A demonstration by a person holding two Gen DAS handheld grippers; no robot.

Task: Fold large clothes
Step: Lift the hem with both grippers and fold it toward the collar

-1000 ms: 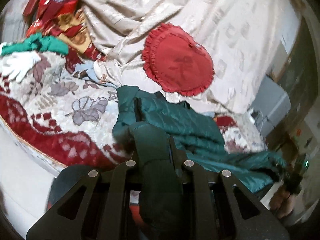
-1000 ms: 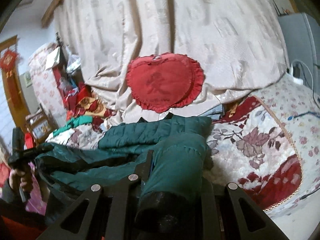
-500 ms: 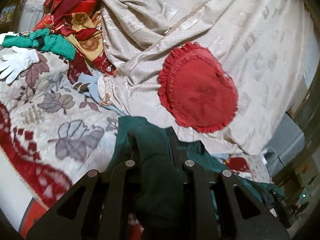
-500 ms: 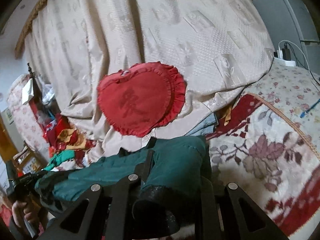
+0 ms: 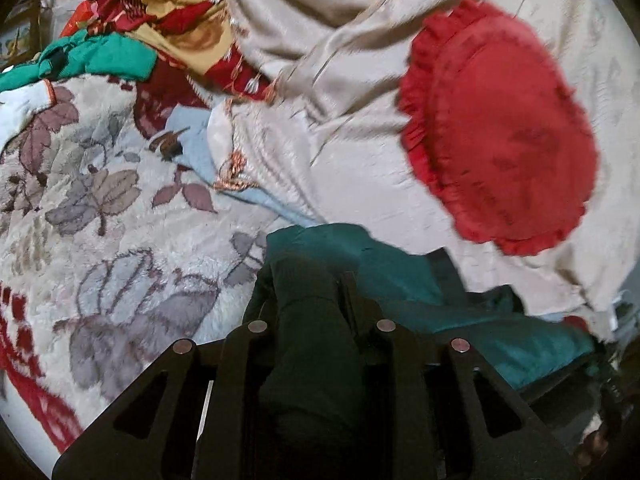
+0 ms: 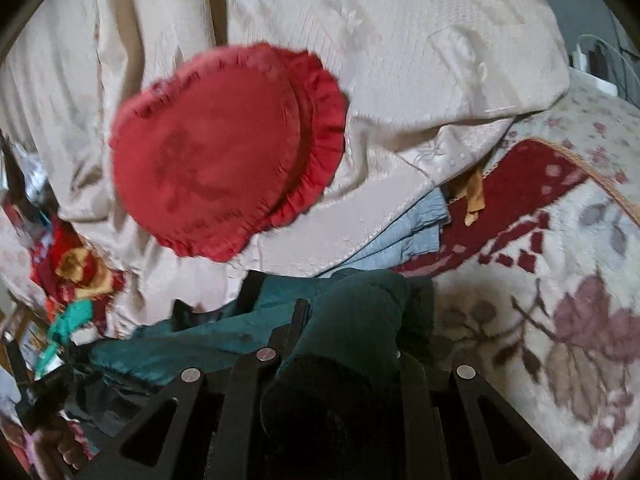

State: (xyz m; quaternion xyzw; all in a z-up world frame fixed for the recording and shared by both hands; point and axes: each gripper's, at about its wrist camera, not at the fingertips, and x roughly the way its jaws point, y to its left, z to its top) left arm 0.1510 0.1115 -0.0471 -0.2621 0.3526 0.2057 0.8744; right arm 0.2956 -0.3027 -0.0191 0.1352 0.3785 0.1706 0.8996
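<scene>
Each claw gripped a jacket (image 5: 400,280) end — left claw (image 5: 316,292) loosening, right claw (image 6: 352,320) clamped — its length stretched between them over the bed (image 5: 120,240).

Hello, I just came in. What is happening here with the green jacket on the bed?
A person holds a gripper in each hand and is folding a dark green padded jacket on a flowered blanket. The right gripper is shut on one bunched end of the jacket. The left gripper has the other end between its fingers, and its jaws are opening. Both ends lie near a red heart cushion leaning on a beige cover.
</scene>
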